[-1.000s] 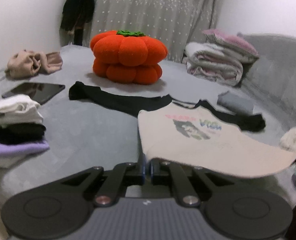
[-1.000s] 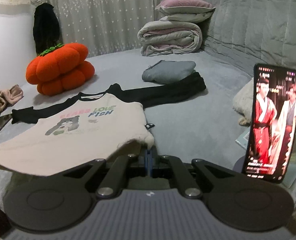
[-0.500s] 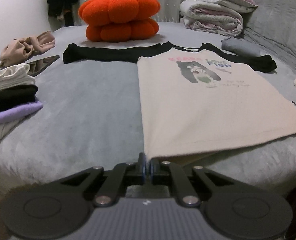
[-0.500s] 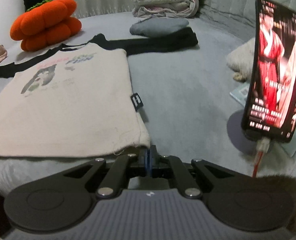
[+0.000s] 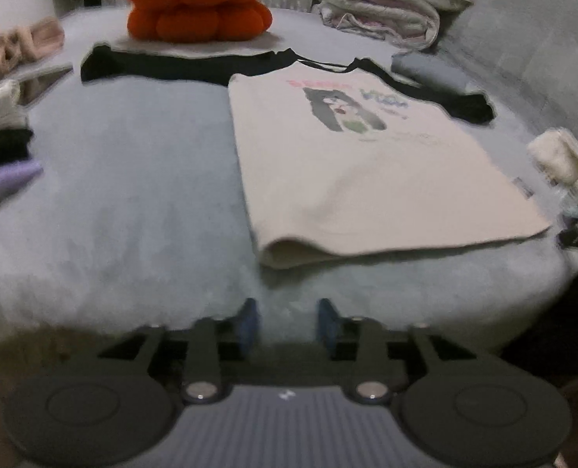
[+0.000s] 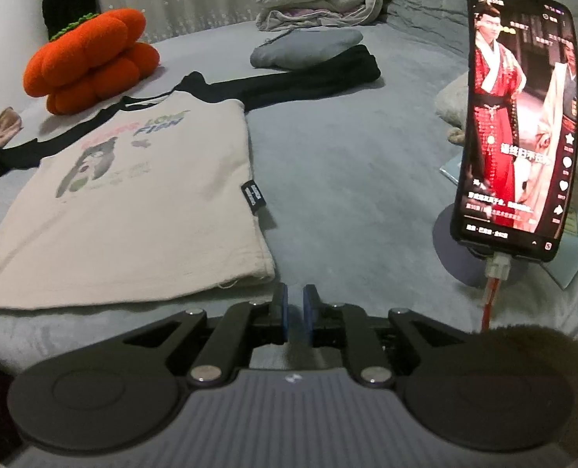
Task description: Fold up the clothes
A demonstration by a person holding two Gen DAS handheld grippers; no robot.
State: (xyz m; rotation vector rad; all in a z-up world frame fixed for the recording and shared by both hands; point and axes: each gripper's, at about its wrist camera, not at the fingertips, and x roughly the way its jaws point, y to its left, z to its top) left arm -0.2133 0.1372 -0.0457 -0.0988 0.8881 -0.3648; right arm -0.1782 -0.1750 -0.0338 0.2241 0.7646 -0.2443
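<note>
The cream cotton raglan shirt with black sleeves [image 5: 359, 179] lies flat on the grey bedspread [image 5: 133, 179], hem just ahead of both tools — spread for folding; left gripper [image 5: 288, 321] and right gripper [image 6: 295, 318] are opening, nothing between them.

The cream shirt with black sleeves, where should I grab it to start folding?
Pinch the black sleeve at its cuff end, coming from the phone side. The cream shirt lies flat, face up, and that sleeve sticks straight out, ready to swing across the chest.
</note>
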